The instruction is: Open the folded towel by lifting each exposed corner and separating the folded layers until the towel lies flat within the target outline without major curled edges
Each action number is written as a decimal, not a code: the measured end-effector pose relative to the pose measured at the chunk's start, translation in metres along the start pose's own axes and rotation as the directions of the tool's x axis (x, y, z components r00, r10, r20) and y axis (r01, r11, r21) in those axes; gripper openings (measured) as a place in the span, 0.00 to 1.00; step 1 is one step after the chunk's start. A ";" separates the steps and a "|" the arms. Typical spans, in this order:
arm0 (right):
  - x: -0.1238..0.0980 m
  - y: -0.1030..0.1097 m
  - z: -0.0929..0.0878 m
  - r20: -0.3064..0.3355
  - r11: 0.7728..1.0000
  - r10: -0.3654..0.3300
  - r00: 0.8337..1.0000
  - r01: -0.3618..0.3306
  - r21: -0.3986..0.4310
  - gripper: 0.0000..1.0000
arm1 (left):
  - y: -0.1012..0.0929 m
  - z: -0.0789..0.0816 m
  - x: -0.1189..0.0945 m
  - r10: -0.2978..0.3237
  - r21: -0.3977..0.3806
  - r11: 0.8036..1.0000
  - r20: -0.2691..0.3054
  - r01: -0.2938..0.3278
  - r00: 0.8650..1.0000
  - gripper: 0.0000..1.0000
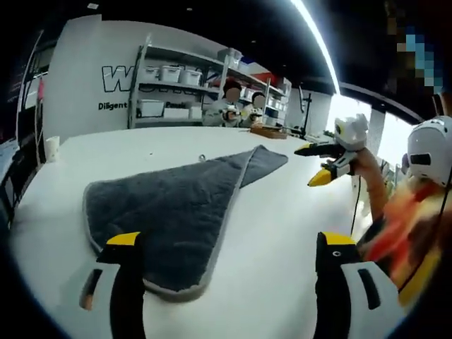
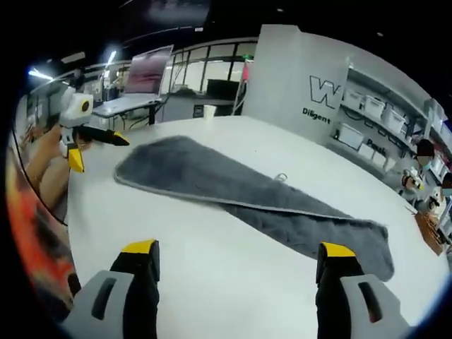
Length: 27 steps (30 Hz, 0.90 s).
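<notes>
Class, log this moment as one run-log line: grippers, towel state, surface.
left gripper: open, near towel edge | right gripper: open, off towel | grey towel: still partly folded, one layer over another | white table: towel lying on it

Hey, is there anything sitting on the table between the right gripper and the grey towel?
Nothing visible. In the right gripper view, the right gripper is open above bare white table, and the grey towel lies just beyond its jaws. The left gripper hovers off by the towel's far end, not in the path.
</notes>
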State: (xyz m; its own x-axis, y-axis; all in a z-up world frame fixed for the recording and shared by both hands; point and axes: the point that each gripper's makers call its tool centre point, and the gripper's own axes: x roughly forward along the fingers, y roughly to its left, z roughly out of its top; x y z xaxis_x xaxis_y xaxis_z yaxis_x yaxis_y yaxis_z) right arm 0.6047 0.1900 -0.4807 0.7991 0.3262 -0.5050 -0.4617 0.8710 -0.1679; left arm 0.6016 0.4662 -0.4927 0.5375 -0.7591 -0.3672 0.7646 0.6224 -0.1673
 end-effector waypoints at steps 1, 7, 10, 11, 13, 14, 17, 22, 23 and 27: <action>-0.001 -0.005 0.003 0.014 1.000 0.005 1.000 -0.005 0.008 0.90 | 0.000 0.000 -0.001 0.000 -0.002 1.000 0.002 0.000 1.000 1.00; -0.002 -0.064 0.013 0.053 0.998 -0.061 0.997 0.060 0.020 0.90 | 0.003 0.001 -0.005 0.000 -0.010 1.000 0.023 0.000 1.000 0.99; 0.000 -0.107 0.012 0.062 0.992 -0.121 0.991 0.120 0.028 0.87 | 0.005 0.001 -0.006 -0.003 -0.029 1.000 0.034 0.004 0.999 0.99; 0.001 -0.115 0.011 0.064 0.991 -0.130 0.989 0.127 0.038 0.86 | 0.005 0.001 -0.007 0.001 -0.030 1.000 0.031 0.000 1.000 0.99; 0.002 -0.136 0.011 0.073 0.988 -0.147 0.987 0.143 0.059 0.85 | 0.008 -0.002 -0.008 0.012 -0.030 0.999 0.022 -0.011 1.000 0.99; 0.003 -0.147 0.009 0.071 0.984 -0.161 0.984 0.155 0.083 0.84 | 0.009 -0.002 -0.009 0.017 -0.031 0.999 0.022 -0.016 1.000 0.99; 0.005 -0.177 0.005 0.058 0.970 -0.207 0.977 0.197 0.139 0.80 | 0.013 -0.001 -0.012 0.033 -0.042 0.999 0.029 -0.031 0.999 0.99; 0.012 -0.226 -0.007 -0.002 0.947 -0.285 0.958 0.283 0.151 0.77 | 0.017 -0.002 -0.014 0.052 -0.038 0.998 0.023 -0.051 0.998 0.99; 0.014 -0.238 -0.009 -0.006 0.945 -0.297 0.955 0.294 0.143 0.75 | 0.017 -0.002 -0.015 0.056 -0.037 0.998 0.020 -0.055 0.998 0.99; 0.023 -0.276 -0.016 -0.012 0.937 -0.323 0.946 0.322 0.134 0.71 | 0.016 -0.003 -0.017 0.064 -0.041 0.997 0.022 -0.063 0.998 0.99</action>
State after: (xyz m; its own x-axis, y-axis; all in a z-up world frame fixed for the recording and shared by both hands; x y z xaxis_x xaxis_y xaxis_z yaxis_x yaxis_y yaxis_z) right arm 0.7444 -0.0483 -0.4596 0.9005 0.0227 -0.4343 -0.1239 0.9706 -0.2062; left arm 0.6041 0.4897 -0.4916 0.5927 -0.7219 -0.3571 0.7142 0.6761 -0.1813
